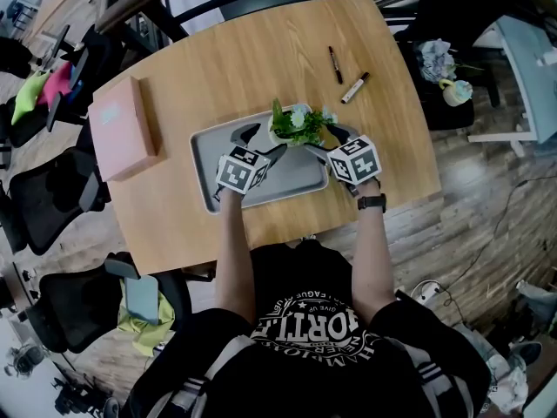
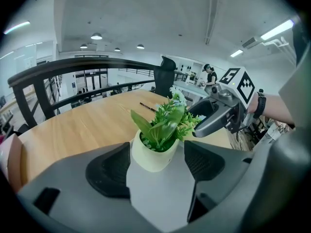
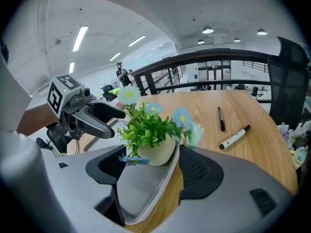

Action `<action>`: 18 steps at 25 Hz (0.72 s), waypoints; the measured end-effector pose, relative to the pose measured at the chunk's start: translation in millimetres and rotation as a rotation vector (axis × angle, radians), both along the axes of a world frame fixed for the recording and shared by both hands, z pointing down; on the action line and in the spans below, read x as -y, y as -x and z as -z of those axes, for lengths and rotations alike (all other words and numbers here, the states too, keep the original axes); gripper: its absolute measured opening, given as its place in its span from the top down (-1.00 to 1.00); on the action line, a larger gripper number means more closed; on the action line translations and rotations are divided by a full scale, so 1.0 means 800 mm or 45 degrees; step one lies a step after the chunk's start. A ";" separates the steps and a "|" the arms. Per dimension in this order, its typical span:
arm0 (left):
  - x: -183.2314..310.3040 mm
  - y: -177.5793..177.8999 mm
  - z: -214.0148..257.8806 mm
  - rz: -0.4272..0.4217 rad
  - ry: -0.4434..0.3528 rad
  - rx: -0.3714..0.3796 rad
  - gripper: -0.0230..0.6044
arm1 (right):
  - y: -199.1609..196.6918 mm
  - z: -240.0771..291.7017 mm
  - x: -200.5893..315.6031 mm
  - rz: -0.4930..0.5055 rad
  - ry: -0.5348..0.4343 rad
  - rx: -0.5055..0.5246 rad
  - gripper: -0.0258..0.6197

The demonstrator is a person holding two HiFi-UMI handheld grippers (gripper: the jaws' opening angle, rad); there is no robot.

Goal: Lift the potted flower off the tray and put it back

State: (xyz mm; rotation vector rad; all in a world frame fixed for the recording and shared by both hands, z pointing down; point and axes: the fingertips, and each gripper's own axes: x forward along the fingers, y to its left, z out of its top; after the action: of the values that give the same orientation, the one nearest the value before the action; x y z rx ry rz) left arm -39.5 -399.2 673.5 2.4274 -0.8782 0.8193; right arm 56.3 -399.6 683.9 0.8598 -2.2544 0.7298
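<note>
1. One wooden counter (image 1: pixel 261 59) fills the middle of the head view and carries everything we list here.
2. A grey tray (image 1: pixel 291 181) lies on the counter near our edge, its long side running across the view.
3. A pink box (image 1: pixel 122 129) lies flat on the counter left of the tray, apart from it.
4. Our left tool (image 1: pixel 264 142) reaches in over the left half of the tray. Its jaws stand wide apart and grip nothing. In the left gripper view the pot (image 2: pixel 153 154) sits between the two dark pads (image 2: pixel 109 171), close to both, and we see neither pad pressing on it.
5. Our right tool (image 1: pixel 324 140) comes in from the right side of the tray, angled toward the left tool. Its jaws are also spread wide and grip nothing. In the right gripper view the pot stands between its pads (image 3: pixel 197 171), again close to them but not clamped.
6. The pot is cream, with green leaves and pale blue flowers. It stands upright on the tray, in the far right part, just inside the rim.
7. A white marker (image 1: pixel 355 87) with a dark cap lies on the counter beyond the tray, to the right.
8. A black pen (image 1: pixel 334 64) lies just beyond the marker, apart from it.
</note>
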 end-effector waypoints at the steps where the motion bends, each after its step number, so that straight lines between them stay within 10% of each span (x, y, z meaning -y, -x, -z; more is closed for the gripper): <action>1: 0.000 -0.001 -0.003 -0.008 0.003 -0.001 -0.21 | 0.000 -0.003 0.001 0.001 0.004 -0.001 -0.20; 18: 0.000 -0.014 -0.046 -0.162 0.045 0.079 -0.23 | 0.020 -0.038 0.020 0.169 -0.055 -0.060 -0.19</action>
State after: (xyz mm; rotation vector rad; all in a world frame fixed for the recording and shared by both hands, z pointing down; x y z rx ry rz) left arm -28.6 -398.8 710.3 2.4591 -0.7307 0.9522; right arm 40.6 -415.7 714.1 0.7313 -2.2680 0.5965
